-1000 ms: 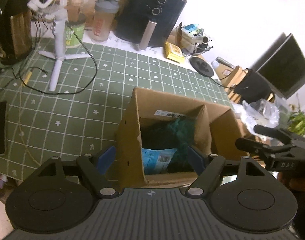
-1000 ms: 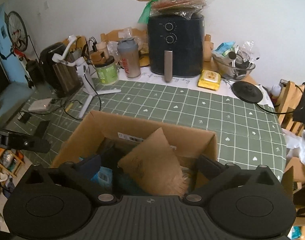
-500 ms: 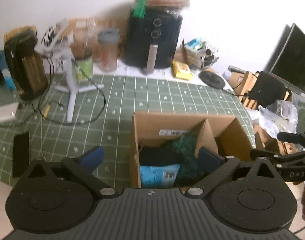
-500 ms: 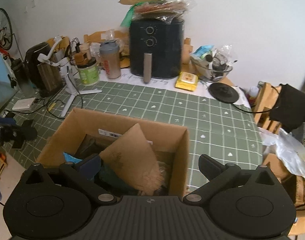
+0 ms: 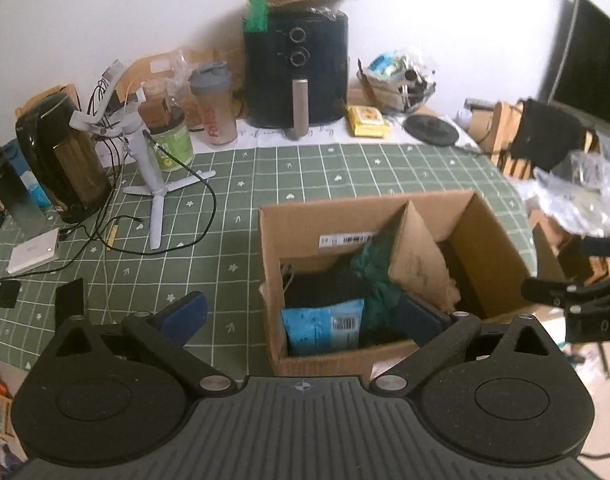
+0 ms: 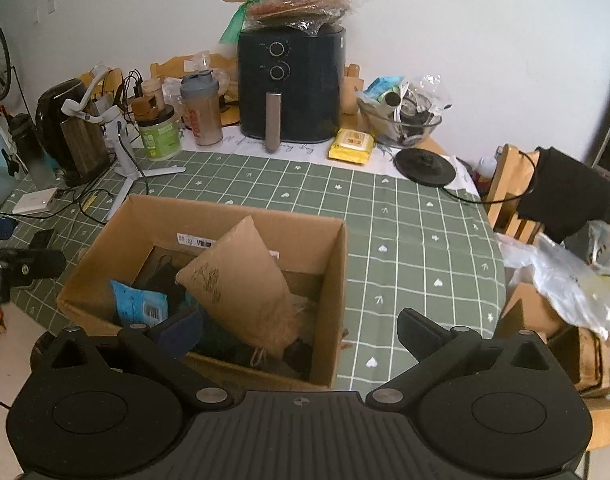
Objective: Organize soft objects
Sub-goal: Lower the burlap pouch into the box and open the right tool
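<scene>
While the green checked tablecloth [image 6: 405, 216] bears it, one cardboard box [image 6: 337, 280] stands at the near edge as the collecting bin. Contents: tan burlap pouch [image 6: 241, 280] leaning upright, teal knit [image 5: 375, 276], blue packet [image 5: 325, 330]. Left gripper [image 5: 301, 314] and right gripper [image 6: 301, 330]: both spread wide, empty, hovering above the box, likely between items.

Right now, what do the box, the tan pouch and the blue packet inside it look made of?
Box: corrugated cardboard, matte brown, with a printed label on the inner wall.
Tan pouch: looks like coarse burlap or jute, with a frayed fringe at its lower end and a dark print.
Blue packet: probably thin plastic film, slightly glossy and crinkled, with a barcode.
</scene>
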The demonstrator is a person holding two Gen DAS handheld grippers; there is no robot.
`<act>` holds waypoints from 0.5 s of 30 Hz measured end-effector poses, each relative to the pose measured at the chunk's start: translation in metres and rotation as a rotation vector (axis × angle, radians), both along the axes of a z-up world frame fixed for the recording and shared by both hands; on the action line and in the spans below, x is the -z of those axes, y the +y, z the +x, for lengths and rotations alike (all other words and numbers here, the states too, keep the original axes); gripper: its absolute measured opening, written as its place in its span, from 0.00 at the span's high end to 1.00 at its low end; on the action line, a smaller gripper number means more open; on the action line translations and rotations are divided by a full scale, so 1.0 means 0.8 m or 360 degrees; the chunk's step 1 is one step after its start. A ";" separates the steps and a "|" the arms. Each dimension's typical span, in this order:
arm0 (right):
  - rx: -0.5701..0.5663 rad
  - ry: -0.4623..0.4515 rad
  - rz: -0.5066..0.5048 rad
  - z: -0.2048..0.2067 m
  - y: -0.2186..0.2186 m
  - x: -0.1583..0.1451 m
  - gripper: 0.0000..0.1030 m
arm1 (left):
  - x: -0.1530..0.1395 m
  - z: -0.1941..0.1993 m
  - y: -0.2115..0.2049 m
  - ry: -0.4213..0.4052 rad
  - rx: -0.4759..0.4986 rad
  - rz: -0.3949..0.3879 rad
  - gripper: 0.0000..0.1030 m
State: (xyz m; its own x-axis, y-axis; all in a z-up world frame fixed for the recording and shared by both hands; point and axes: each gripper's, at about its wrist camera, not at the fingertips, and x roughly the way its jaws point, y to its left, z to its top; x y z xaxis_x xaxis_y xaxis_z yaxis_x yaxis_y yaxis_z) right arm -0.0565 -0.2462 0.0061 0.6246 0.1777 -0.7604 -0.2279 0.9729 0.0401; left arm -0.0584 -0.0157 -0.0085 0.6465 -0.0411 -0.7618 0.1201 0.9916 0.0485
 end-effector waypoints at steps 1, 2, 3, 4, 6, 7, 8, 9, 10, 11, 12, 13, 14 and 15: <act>0.0002 0.0006 0.0001 -0.001 -0.001 0.002 0.00 | 0.002 -0.001 -0.002 0.0012 0.0005 0.0017 0.00; 0.0004 0.0016 0.0004 -0.001 -0.001 0.003 0.00 | 0.003 -0.003 -0.004 0.0019 -0.0001 0.0028 0.00; 0.0008 0.0029 0.0003 -0.002 -0.002 0.005 0.00 | 0.005 -0.003 -0.004 0.0027 -0.0015 0.0044 0.00; 0.0010 0.0041 -0.0002 -0.002 -0.002 0.006 0.00 | 0.006 -0.003 -0.006 0.0036 -0.0026 0.0066 0.00; 0.0015 0.0058 -0.0033 -0.003 -0.002 0.009 0.00 | 0.008 -0.004 -0.008 0.0049 -0.0032 0.0089 0.00; 0.0019 0.0068 -0.0057 -0.004 -0.002 0.011 0.00 | 0.009 -0.004 -0.008 0.0060 -0.0028 0.0090 0.00; 0.0019 0.0079 -0.0073 -0.004 -0.002 0.012 0.00 | 0.010 -0.005 -0.009 0.0071 -0.0024 0.0083 0.00; 0.0014 0.0092 -0.0085 -0.004 -0.001 0.013 0.00 | 0.010 -0.005 -0.009 0.0084 -0.0028 0.0070 0.00; 0.0007 0.0105 -0.0089 -0.004 -0.001 0.015 0.00 | 0.011 -0.004 -0.007 0.0104 -0.0036 0.0054 0.00; 0.0000 0.0120 -0.0087 -0.004 -0.001 0.016 0.00 | 0.013 -0.005 -0.006 0.0122 -0.0044 0.0043 0.00; -0.0005 0.0134 -0.0080 -0.004 -0.001 0.017 0.00 | 0.014 -0.004 -0.005 0.0143 -0.0054 0.0040 0.00; -0.0008 0.0151 -0.0077 -0.004 0.001 0.018 0.00 | 0.016 -0.002 -0.004 0.0170 -0.0068 0.0049 0.00; -0.0009 0.0161 -0.0083 -0.004 0.002 0.020 0.00 | 0.018 -0.002 -0.003 0.0190 -0.0082 0.0061 0.00; -0.0008 0.0170 -0.0098 -0.004 0.004 0.021 0.00 | 0.020 -0.001 -0.002 0.0212 -0.0092 0.0066 0.00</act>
State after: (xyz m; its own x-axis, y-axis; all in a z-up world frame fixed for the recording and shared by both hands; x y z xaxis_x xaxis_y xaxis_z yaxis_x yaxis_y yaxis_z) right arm -0.0598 -0.2429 -0.0107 0.5385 0.1313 -0.8324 -0.2304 0.9731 0.0044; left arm -0.0593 -0.0172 -0.0246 0.5402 0.0265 -0.8411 0.0707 0.9945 0.0768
